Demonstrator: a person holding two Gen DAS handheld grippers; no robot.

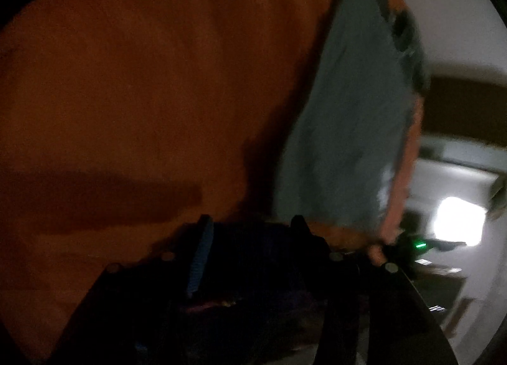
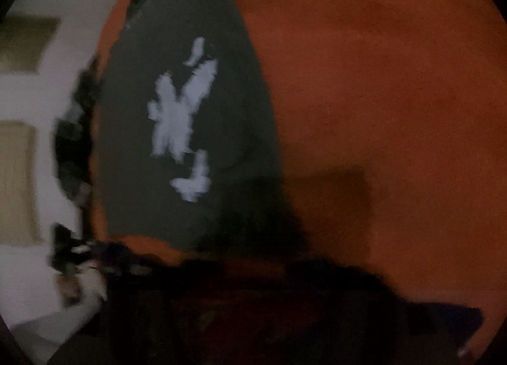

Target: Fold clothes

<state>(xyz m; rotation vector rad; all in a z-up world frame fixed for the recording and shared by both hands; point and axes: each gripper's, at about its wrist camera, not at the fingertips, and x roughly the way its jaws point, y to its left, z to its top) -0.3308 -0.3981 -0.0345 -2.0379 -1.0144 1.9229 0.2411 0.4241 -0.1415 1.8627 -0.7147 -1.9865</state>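
Orange surface (image 1: 142, 80) under grey garment (image 2: 177, 111); left hand-held gripper (image 1: 250, 225) parted, empty; right closed.

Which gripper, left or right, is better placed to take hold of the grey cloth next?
Probably the left. The left gripper stands open, its fingertips near the lower edge of the grey folded cloth on the orange fabric surface. The right one is shut, hidden in shadow.

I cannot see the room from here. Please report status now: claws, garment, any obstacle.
Left claw open, nothing gripped. Right claw shut, too dark to see. Grey garment with white print lies on orange cover. No obstacle seen.
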